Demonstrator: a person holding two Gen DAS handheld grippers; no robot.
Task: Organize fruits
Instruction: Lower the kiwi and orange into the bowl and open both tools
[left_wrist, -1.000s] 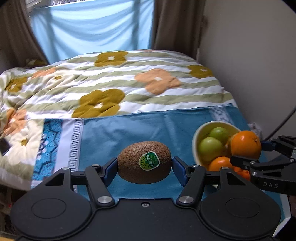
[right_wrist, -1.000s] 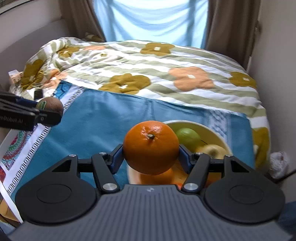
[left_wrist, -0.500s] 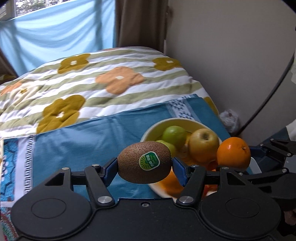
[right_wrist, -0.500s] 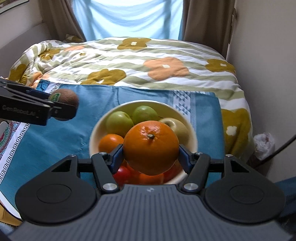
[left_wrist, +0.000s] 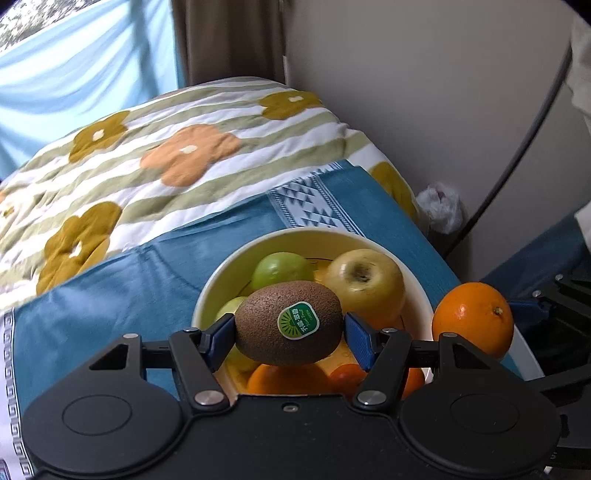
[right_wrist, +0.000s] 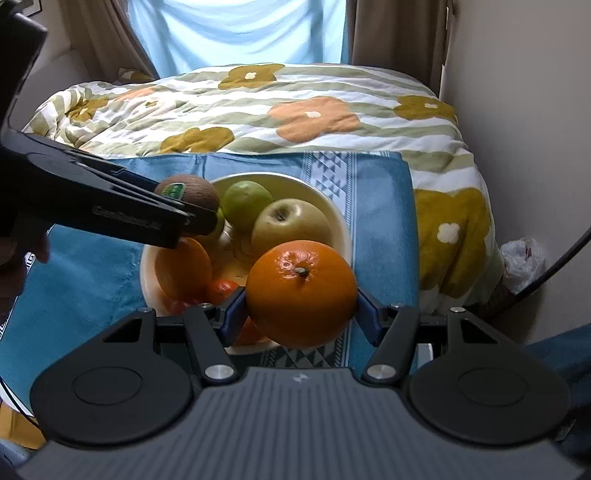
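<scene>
My left gripper (left_wrist: 290, 332) is shut on a brown kiwi (left_wrist: 288, 323) with a green sticker, held just above the cream bowl (left_wrist: 221, 280). My right gripper (right_wrist: 301, 301) is shut on an orange (right_wrist: 301, 293), held over the bowl's near right rim (right_wrist: 338, 218). The bowl holds a yellow apple (right_wrist: 291, 225), green fruits (right_wrist: 245, 199) and oranges (right_wrist: 183, 269). In the right wrist view the left gripper (right_wrist: 201, 214) reaches in from the left with the kiwi (right_wrist: 186, 194) over the bowl. In the left wrist view the orange (left_wrist: 472, 319) is to the right of the bowl.
The bowl stands on a blue cloth (right_wrist: 92, 280) at the foot of a bed with a flowered striped quilt (right_wrist: 295, 110). A wall (left_wrist: 443, 92) rises at the right, with a white plastic bag (right_wrist: 524, 262) and a black cable (left_wrist: 517, 155) beside it.
Both grippers have moved further over the bowl with their fruit. The kiwi is now above the bowl's middle, and the orange has shifted to the bowl's right rim.
</scene>
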